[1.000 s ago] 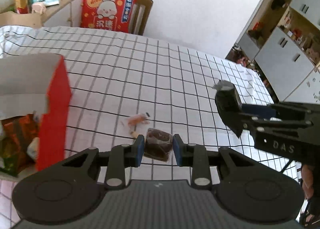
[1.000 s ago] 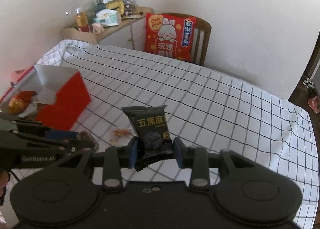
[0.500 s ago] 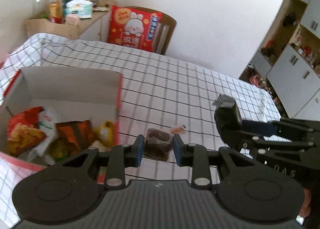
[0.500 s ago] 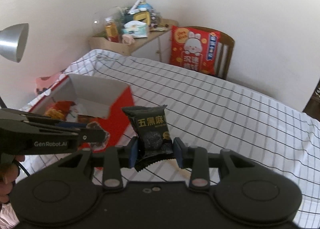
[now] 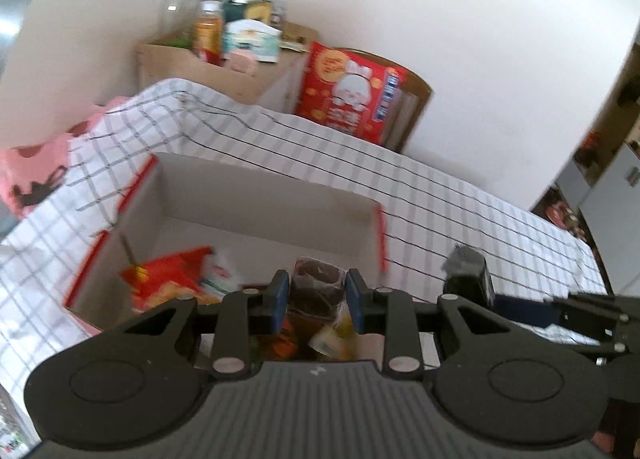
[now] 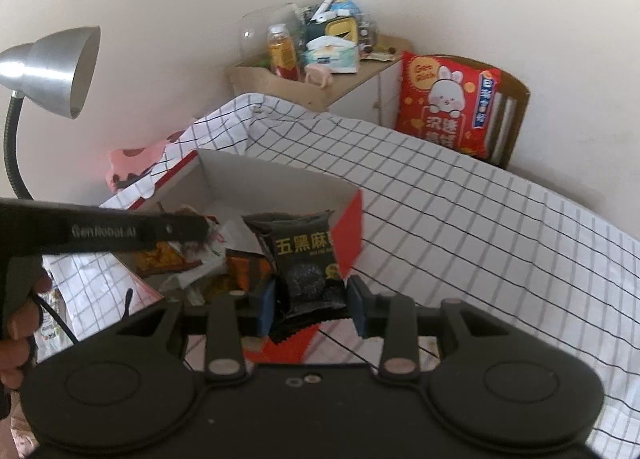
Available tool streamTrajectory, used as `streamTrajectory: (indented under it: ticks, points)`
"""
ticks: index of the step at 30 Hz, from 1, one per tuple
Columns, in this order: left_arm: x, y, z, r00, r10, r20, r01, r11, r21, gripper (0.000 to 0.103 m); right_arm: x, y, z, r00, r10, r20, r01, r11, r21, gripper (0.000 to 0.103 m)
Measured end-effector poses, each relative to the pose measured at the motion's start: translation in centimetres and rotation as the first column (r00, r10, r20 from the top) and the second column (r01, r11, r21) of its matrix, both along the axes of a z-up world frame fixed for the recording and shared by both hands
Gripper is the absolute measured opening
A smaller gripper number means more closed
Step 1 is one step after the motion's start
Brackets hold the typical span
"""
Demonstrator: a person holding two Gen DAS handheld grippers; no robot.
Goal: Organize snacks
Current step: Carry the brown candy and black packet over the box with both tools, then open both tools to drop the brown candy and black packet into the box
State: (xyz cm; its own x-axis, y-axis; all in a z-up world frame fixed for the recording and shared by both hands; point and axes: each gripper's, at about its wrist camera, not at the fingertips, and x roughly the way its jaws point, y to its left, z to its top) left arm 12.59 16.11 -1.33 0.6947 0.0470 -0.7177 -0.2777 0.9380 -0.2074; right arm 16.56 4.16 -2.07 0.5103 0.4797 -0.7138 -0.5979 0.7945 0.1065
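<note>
My left gripper (image 5: 316, 301) is shut on a small brown wrapped snack (image 5: 318, 287), held above the open red-and-white box (image 5: 264, 199). Several snack packets (image 5: 172, 279) lie inside that box. In the right wrist view my right gripper (image 6: 312, 309) is shut on a black snack packet (image 6: 306, 259) with yellow print, over the box's near right corner (image 6: 350, 235). The left gripper's arm (image 6: 104, 233) reaches over the box from the left. The right gripper (image 5: 468, 279) with its black packet shows at the right of the left wrist view.
The table wears a white checked cloth (image 6: 460, 219). A red snack bag (image 6: 448, 99) leans on a wooden chair behind it. A cluttered side cabinet (image 6: 320, 59) stands at the back, and a silver desk lamp (image 6: 52, 71) at the left. A hand (image 6: 20, 323) holds the left gripper.
Both grippers have moved left across the table with their snacks held, from beside the box to above its open top. The box's inside has come into view.
</note>
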Motion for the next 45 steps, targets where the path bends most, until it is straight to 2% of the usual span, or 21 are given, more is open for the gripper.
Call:
streamTrajectory:
  ticks: [7, 15, 25, 31, 33, 35, 37, 38, 41, 45]
  points:
    - [1.3, 5.0, -1.2, 0.995, 0.093, -0.031, -0.092, 0.995, 0.03, 0.03, 2.0, 4.3, -2.2, 0.999, 0.02, -0.044, -0.021, 1.0, -0.021, 0.036]
    - [2.9, 8.1, -4.0, 0.987, 0.134, -0.083, -0.133, 0.991, 0.017, 0.03, 3.2, 8.5, -5.2, 0.995, 0.064, -0.071, -0.07, 0.993, -0.09, 0.036]
    - [4.5, 6.3, -6.4, 0.989, 0.061, -0.132, -0.056, 0.997, 0.044, 0.03, 3.8, 10.6, -7.5, 0.992, 0.086, -0.092, -0.099, 0.984, -0.149, 0.035]
    - [4.4, 5.4, -7.2, 0.988, 0.033, -0.151, -0.026, 0.999, 0.043, 0.03, 3.5, 10.2, -7.2, 0.99, 0.101, -0.1, -0.114, 0.984, -0.134, 0.042]
    - [4.3, 5.2, -7.2, 0.988, 0.033, -0.148, -0.026, 0.999, 0.046, 0.03, 3.4, 9.9, -7.1, 0.99, 0.096, -0.103, -0.108, 0.986, -0.124, 0.047]
    - [4.0, 4.9, -7.0, 0.989, 0.033, -0.143, -0.025, 0.998, 0.055, 0.038, 3.3, 9.5, -6.8, 0.991, 0.092, -0.102, -0.103, 0.989, -0.108, 0.054]
    - [3.7, 4.8, -6.6, 0.991, 0.035, -0.127, -0.027, 0.998, 0.065, 0.054, 3.1, 9.1, -6.3, 0.992, 0.089, -0.094, -0.097, 0.991, -0.093, 0.064]
    - [3.4, 4.7, -6.4, 0.993, 0.035, -0.115, -0.028, 0.998, 0.063, 0.056, 2.9, 8.9, -6.0, 0.992, 0.088, -0.087, -0.095, 0.992, -0.084, 0.068]
    - [2.9, 4.6, -6.0, 0.994, 0.035, -0.105, -0.029, 0.998, 0.054, 0.058, 2.6, 8.3, -5.2, 0.993, 0.091, -0.072, -0.096, 0.993, -0.066, 0.072]
    - [2.2, 4.2, -5.3, 0.996, 0.041, -0.085, -0.035, 0.997, 0.064, 0.069, 2.0, 7.1, -4.2, 0.995, 0.087, -0.055, -0.089, 0.995, -0.036, 0.083]
